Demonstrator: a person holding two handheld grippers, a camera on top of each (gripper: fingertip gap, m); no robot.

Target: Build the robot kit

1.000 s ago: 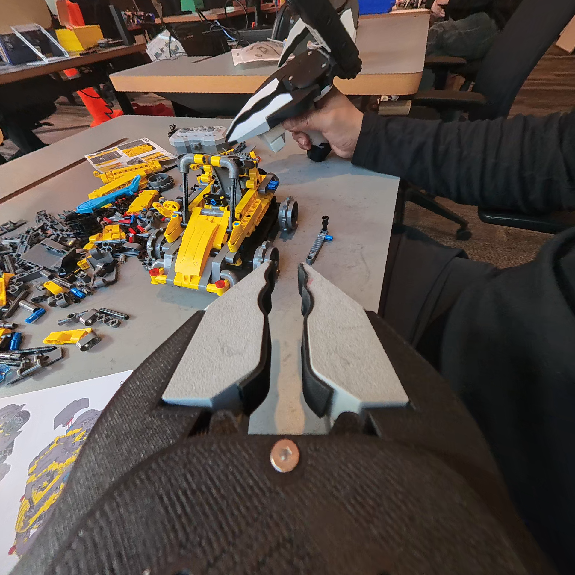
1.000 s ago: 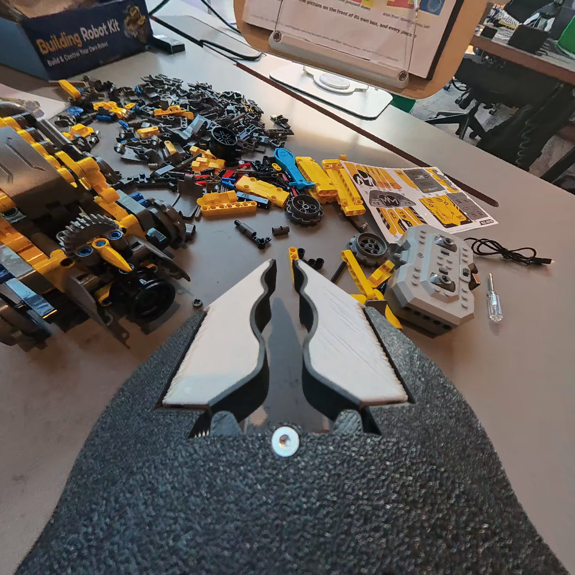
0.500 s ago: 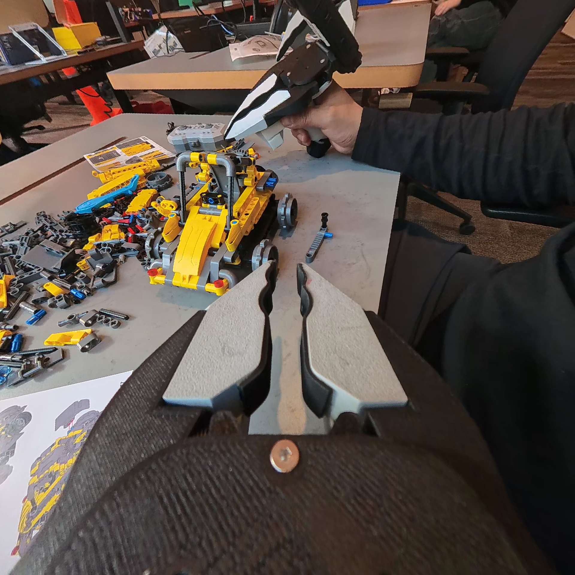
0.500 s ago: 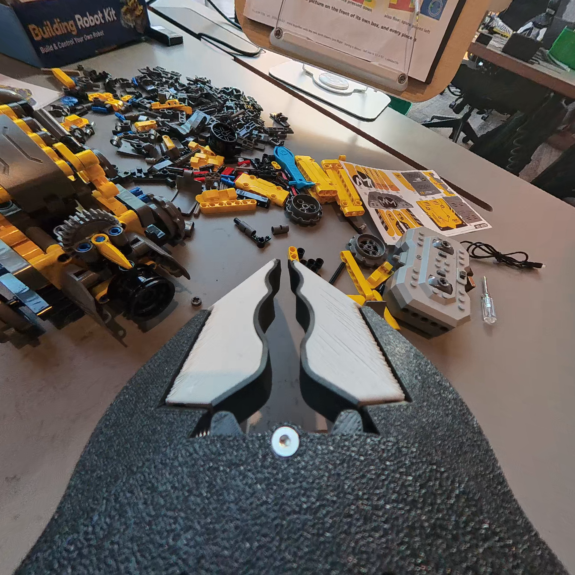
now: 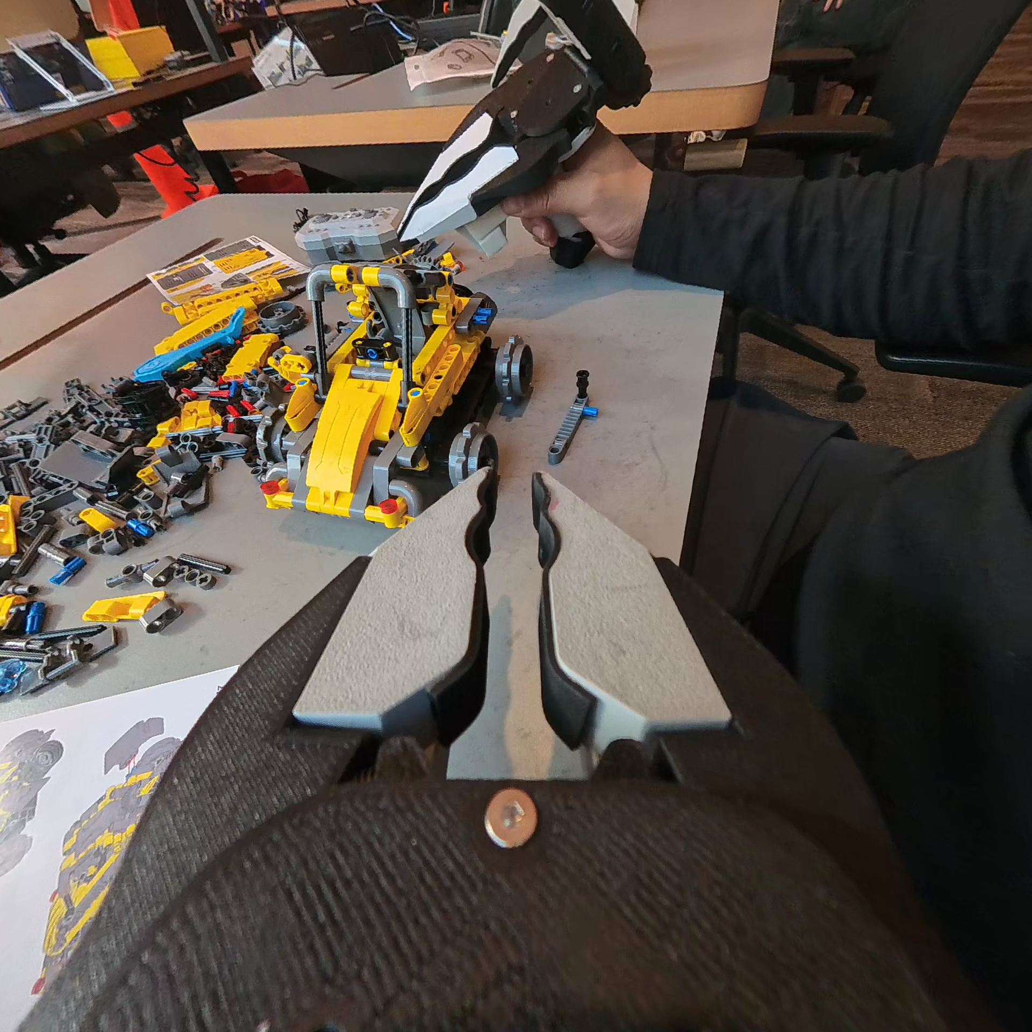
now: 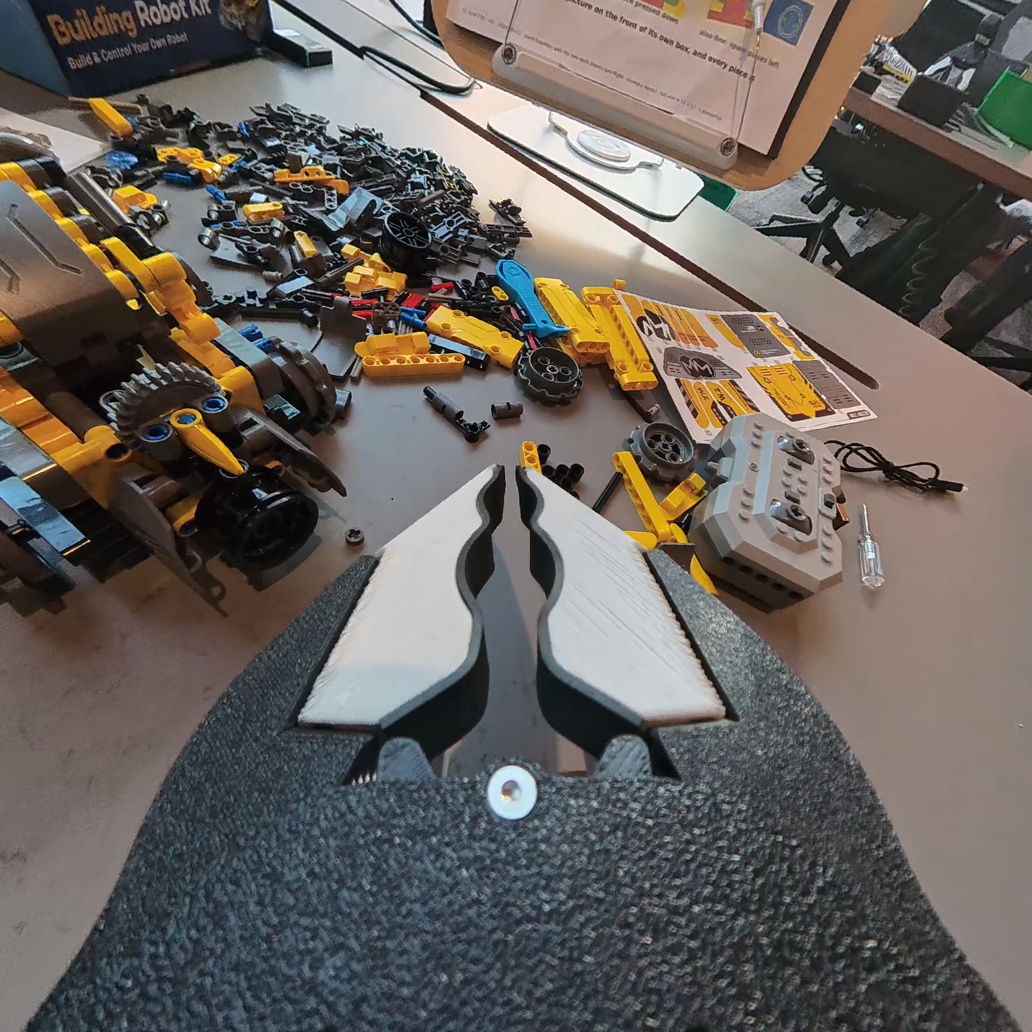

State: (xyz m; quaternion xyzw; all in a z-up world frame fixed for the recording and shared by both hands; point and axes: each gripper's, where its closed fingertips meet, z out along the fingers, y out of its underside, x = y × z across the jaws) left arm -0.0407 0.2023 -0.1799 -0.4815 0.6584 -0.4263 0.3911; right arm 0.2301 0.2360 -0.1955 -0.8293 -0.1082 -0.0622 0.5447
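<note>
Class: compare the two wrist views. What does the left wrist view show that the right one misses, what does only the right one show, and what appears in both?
Only the left wrist view: the right gripper in a hand, the grey beam, the printed sheet.
Only the right wrist view: the screwdriver, black cable, blue box.
Both: the yellow vehicle, grey block, blue tool.

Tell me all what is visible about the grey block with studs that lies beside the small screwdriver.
The grey block looks like hard plastic, a chunky box with cut corners. Its top carries rows of round studs and two metal-looking knobs; a row of holes runs along the near side. It lies flat on the table, beside a sticker sheet. Yellow beams lie against its left side. A black cable lies just behind it; whether it is plugged in cannot be told.
</note>
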